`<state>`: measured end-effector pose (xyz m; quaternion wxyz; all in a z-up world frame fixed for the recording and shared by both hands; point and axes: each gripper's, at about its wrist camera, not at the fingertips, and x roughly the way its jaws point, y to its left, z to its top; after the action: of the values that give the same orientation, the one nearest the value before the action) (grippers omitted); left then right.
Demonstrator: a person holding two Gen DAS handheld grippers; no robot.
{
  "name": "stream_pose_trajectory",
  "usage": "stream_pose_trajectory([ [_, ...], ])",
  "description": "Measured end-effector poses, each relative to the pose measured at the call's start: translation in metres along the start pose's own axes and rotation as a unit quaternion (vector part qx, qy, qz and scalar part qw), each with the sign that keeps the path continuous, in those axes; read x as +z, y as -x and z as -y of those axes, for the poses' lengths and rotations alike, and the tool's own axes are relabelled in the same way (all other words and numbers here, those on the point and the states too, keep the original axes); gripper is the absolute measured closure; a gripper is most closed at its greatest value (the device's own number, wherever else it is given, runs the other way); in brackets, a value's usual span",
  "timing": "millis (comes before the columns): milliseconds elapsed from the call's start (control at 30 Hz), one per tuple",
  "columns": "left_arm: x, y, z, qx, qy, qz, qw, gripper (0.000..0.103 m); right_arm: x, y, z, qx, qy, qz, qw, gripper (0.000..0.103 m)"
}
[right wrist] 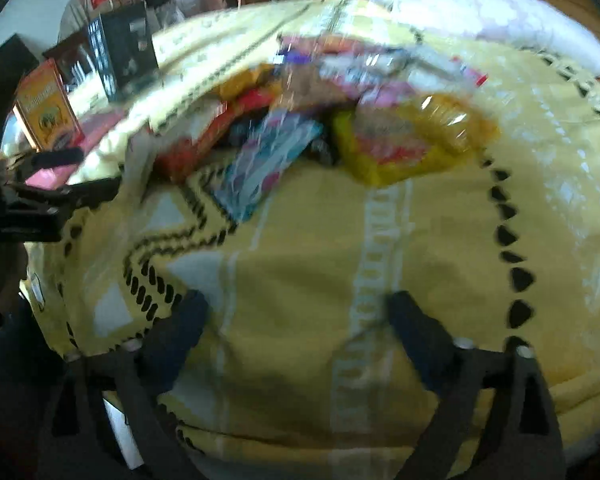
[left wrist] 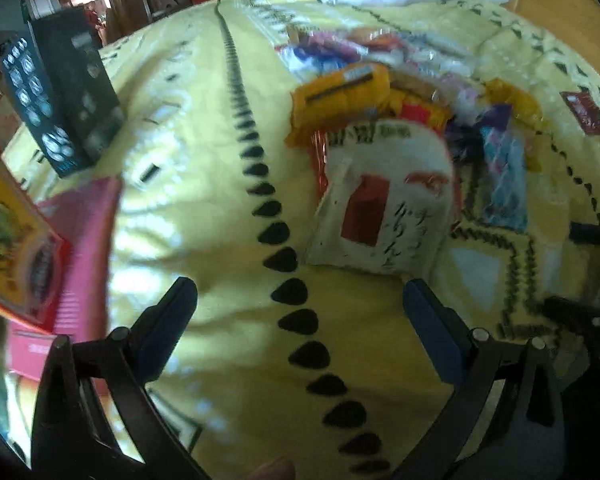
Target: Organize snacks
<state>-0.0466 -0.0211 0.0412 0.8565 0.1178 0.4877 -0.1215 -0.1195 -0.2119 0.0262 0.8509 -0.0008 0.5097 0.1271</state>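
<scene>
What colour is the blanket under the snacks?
Yellow blanket with black and white patterns; clearest in the left wrist view.

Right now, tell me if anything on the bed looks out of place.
One dark red packet lies alone on the yellow blanket, apart from the jumbled snack heap. The heap itself is unsorted, wrappers overlapping. Nothing looks spilled or torn, though blur hides detail.

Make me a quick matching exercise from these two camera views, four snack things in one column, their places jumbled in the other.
1. large white snack bag with red label
2. tall dark box
3. small dark red packet
4. orange snack packet

A. alone, far right on the yellow blanket
B. upright, far left
C. nearest the left tongs
D. just behind the white bag

Pairs: 1-C, 2-B, 3-A, 4-D
</scene>
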Motion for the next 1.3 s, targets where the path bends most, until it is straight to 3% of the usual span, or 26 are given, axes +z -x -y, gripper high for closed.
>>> stream_pose_trajectory([
  [167,-0.013,-0.007,-0.013,-0.039,0.033,0.022,0.9984,0.0,0.0,-0.002,0.003,0.004,-0.004,-0.003,1.0,0.0],
  [367,-0.021,-0.005,-0.01,-0.039,0.03,0.042,0.9979,0.0,0.001,-0.003,-0.002,-0.006,-0.001,-0.003,1.0,0.0],
  [1300,-0.022,-0.008,-0.01,-0.041,0.032,0.054,0.9972,0.0,0.001,-0.003,-0.001,-0.008,-0.001,-0.003,1.0,0.0],
])
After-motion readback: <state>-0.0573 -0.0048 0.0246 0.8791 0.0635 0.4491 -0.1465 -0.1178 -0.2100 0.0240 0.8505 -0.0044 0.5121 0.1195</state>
